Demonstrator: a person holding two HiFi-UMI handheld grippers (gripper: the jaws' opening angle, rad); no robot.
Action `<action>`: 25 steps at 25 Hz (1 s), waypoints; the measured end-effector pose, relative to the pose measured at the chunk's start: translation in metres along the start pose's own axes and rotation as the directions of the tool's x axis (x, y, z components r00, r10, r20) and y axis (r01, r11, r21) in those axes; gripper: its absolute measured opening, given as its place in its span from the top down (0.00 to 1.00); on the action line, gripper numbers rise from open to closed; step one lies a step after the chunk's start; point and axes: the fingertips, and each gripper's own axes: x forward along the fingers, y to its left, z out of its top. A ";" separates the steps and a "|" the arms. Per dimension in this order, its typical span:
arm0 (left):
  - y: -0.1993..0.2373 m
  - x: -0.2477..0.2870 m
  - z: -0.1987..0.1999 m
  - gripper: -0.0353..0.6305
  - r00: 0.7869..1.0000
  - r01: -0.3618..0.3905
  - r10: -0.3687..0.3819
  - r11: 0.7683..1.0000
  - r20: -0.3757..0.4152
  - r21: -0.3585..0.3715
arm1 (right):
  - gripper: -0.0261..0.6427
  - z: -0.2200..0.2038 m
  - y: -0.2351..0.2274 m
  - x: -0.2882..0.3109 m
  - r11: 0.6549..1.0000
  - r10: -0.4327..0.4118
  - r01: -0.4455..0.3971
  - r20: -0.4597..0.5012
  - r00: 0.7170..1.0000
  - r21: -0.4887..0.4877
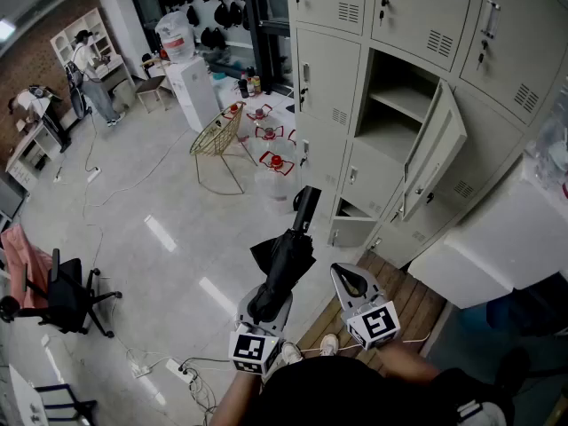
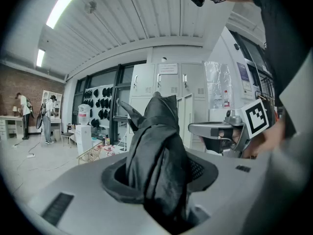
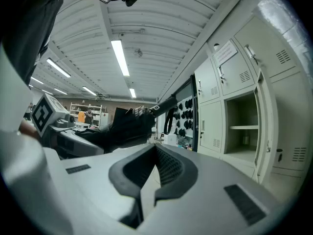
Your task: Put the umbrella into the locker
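Note:
A folded black umbrella [image 1: 286, 254] points up and away from me toward the lockers, its handle end [image 1: 306, 204] farthest out. My left gripper [image 1: 264, 307] is shut on its fabric body [image 2: 156, 146], which fills the space between the jaws. My right gripper [image 1: 348, 278] hovers just right of the umbrella, shut with nothing in it [image 3: 156, 168]; in its view the umbrella [image 3: 122, 129] lies off to the left. One locker compartment [image 1: 399, 105] stands open with a shelf inside, its door [image 1: 435, 153] swung out to the right. That opening [image 3: 242, 131] is at the right in the right gripper view.
A wire basket chair [image 1: 217, 140] and large water bottles [image 1: 271, 149] stand on the floor left of the lockers. A white box [image 1: 497, 247] sits at the right, a wooden pallet [image 1: 408, 300] below it. An office chair [image 1: 62, 295] and a power strip [image 1: 169, 366] are at the left.

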 end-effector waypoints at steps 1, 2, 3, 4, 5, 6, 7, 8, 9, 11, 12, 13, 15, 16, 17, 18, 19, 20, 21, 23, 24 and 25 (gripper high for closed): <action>0.000 0.000 0.001 0.64 1.000 0.002 -0.002 1.000 0.002 -0.002 | 0.96 0.001 0.000 0.001 1.000 -0.001 0.001 0.004 1.000 -0.004; 0.001 0.001 0.002 0.64 1.000 0.005 -0.005 1.000 0.004 -0.005 | 0.96 0.003 0.001 0.002 1.000 -0.002 0.002 0.007 1.000 -0.007; 0.002 0.001 0.003 0.64 1.000 0.007 -0.007 1.000 0.005 -0.008 | 0.96 0.004 0.001 0.003 1.000 -0.004 0.004 0.011 1.000 -0.010; 0.002 0.001 0.003 0.64 1.000 0.010 -0.010 1.000 0.006 -0.011 | 0.96 0.005 0.001 0.004 1.000 -0.006 0.006 0.016 1.000 -0.012; 0.003 0.002 0.004 0.64 1.000 0.012 -0.012 1.000 0.007 -0.012 | 0.96 0.006 0.001 0.005 1.000 -0.008 0.008 0.020 1.000 -0.015; 0.004 0.003 0.004 0.64 1.000 0.013 -0.013 1.000 0.007 -0.012 | 0.96 0.007 0.000 0.006 1.000 -0.010 0.011 0.022 1.000 -0.017; 0.005 0.003 0.005 0.64 1.000 0.015 -0.015 1.000 0.007 -0.011 | 0.96 0.008 0.000 0.007 1.000 -0.013 0.013 0.022 1.000 -0.019; 0.006 0.003 0.005 0.64 1.000 0.016 -0.016 1.000 0.007 -0.011 | 0.96 0.008 0.000 0.008 1.000 -0.015 0.015 0.022 1.000 -0.020; 0.007 0.003 0.005 0.64 1.000 0.018 -0.018 1.000 0.006 -0.011 | 0.96 0.009 0.000 0.008 1.000 -0.018 0.018 0.023 1.000 -0.022; 0.010 0.003 0.005 0.64 1.000 0.025 -0.025 1.000 0.006 -0.015 | 0.96 0.011 0.001 0.010 0.999 -0.028 0.029 0.026 0.999 -0.031; 0.013 0.002 0.005 0.64 1.000 0.028 -0.028 0.999 0.005 -0.019 | 0.96 0.013 0.002 0.011 0.999 -0.036 0.037 0.030 0.999 -0.037; 0.016 0.000 0.004 0.64 1.000 0.028 -0.028 0.999 0.002 -0.022 | 0.96 0.015 0.004 0.012 0.998 -0.042 0.044 0.039 0.998 -0.039; 0.024 -0.003 0.003 0.64 1.000 0.024 -0.025 0.999 -0.003 -0.023 | 0.96 0.021 0.008 0.014 0.998 -0.052 0.054 0.066 0.996 -0.027; 0.027 -0.003 0.003 0.64 1.000 0.026 -0.026 0.999 -0.005 -0.021 | 0.96 0.024 0.009 0.015 0.998 -0.059 0.061 0.077 0.995 -0.020; 0.029 -0.002 0.004 0.64 1.000 0.031 -0.031 0.999 -0.005 -0.020 | 0.96 0.025 0.008 0.016 0.998 -0.067 0.069 0.082 0.994 -0.016; 0.031 -0.001 0.005 0.64 0.999 0.038 -0.038 0.999 -0.003 -0.019 | 0.96 0.027 0.008 0.016 0.997 -0.075 0.077 0.084 0.994 -0.015; 0.033 0.000 0.005 0.64 0.999 0.045 -0.045 0.999 -0.001 -0.017 | 0.96 0.027 0.008 0.016 0.996 -0.084 0.085 0.084 0.993 -0.016; 0.035 0.001 0.006 0.64 0.999 0.052 -0.052 0.999 0.001 -0.014 | 0.96 0.027 0.008 0.017 0.995 -0.092 0.094 0.084 0.992 -0.015; 0.037 0.001 0.006 0.64 0.998 0.060 -0.060 0.998 0.001 -0.010 | 0.96 0.026 0.010 0.018 0.995 -0.102 0.103 0.085 0.991 -0.010; 0.041 0.001 0.007 0.64 0.997 0.075 -0.075 0.997 0.002 0.000 | 0.96 0.027 0.013 0.018 0.993 -0.119 0.120 0.092 0.989 0.004; 0.042 0.001 0.008 0.64 0.997 0.083 -0.083 0.997 0.004 0.004 | 0.96 0.027 0.015 0.017 0.992 -0.127 0.126 0.095 0.987 0.011; 0.042 0.003 0.008 0.64 0.996 0.090 -0.090 0.996 0.007 0.007 | 0.96 0.028 0.016 0.017 0.991 -0.133 0.132 0.098 0.986 0.016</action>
